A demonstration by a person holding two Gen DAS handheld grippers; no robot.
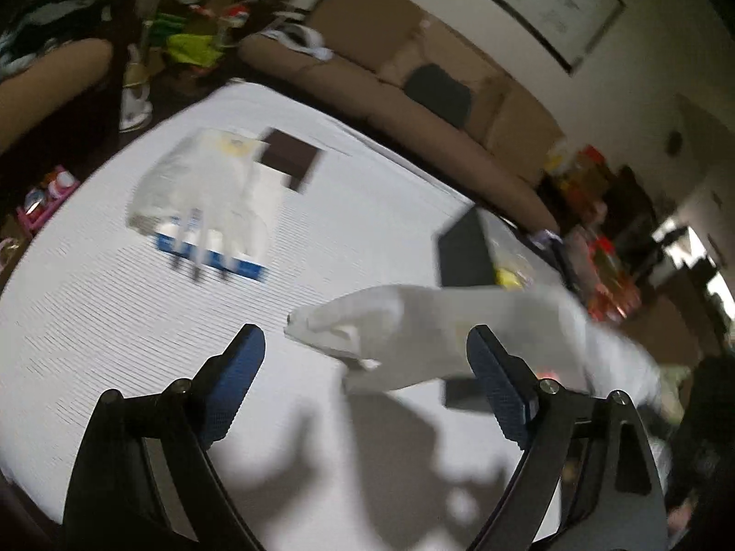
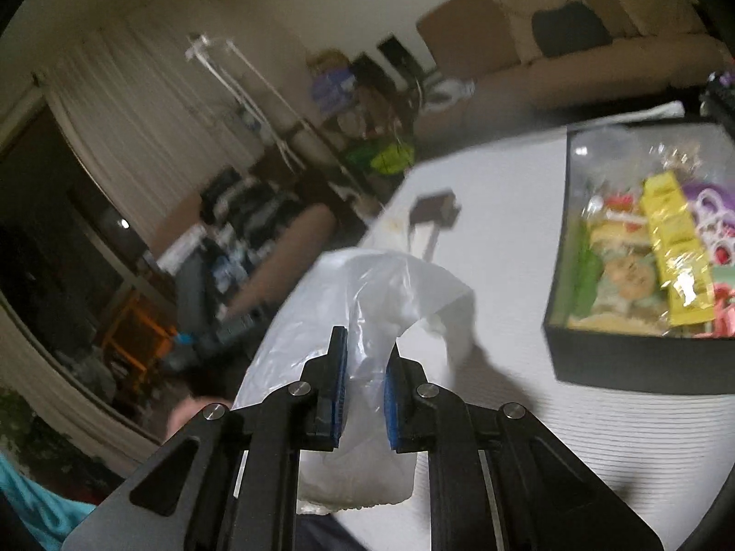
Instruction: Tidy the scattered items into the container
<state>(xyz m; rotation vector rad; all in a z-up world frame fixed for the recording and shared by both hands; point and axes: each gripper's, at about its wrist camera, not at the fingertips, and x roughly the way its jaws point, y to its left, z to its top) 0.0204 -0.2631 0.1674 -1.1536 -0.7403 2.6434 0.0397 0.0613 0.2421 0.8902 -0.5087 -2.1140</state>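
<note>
While in right tongs [image 2: 365,367] — one plastic bag [image 2: 390,284]; one container [image 2: 643,358].

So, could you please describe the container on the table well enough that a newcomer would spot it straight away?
Start at the white table. On it, ahead and to the right of the right gripper, which is shut on a clear plastic bag, stands a black box. It is the only open-topped thing there, already filled with colourful snack packets, a yellow packet on top.
</note>
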